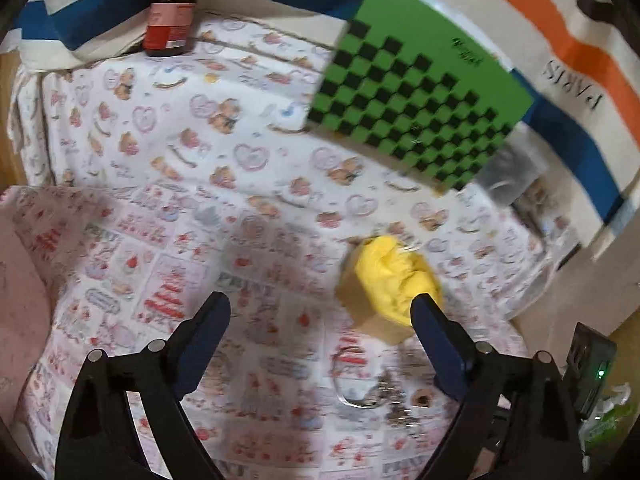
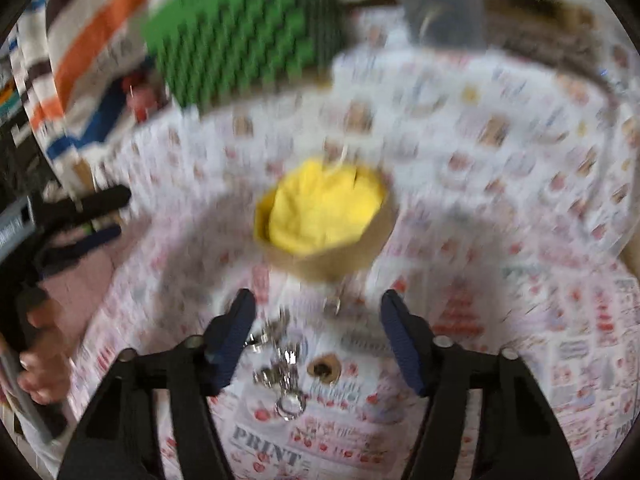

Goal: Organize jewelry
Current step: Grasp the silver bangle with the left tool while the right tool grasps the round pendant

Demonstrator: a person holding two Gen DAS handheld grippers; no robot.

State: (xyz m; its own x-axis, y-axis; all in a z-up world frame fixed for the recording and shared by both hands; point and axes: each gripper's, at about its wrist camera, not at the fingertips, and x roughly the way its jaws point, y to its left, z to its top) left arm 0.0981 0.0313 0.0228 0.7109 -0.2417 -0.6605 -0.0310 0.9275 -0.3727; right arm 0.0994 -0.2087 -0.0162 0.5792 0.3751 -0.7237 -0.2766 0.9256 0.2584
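A small cardboard box [image 1: 362,310] lined with yellow cloth [image 1: 390,276] sits on the printed tablecloth [image 1: 200,184]. A pile of silver jewelry [image 1: 386,398] and a brown wooden ring [image 1: 422,399] lie in front of it. My left gripper [image 1: 320,308] is open with only tablecloth between its fingers; its right finger overlaps the box's near edge. In the blurred right wrist view, my right gripper [image 2: 318,300] is open above the silver jewelry [image 2: 280,372] and the wooden ring [image 2: 322,368], just short of the box [image 2: 328,264]. The pads touch nothing. The left gripper [image 2: 104,216] shows at the left edge.
A brown bottle [image 1: 170,20] with a red label stands at the back left. A green checkered board [image 1: 416,92] leans at the back right, with a clear plastic container [image 1: 508,176] beside it. Striped fabric [image 1: 580,40] hangs behind. A hand [image 2: 38,356] holds the left tool.
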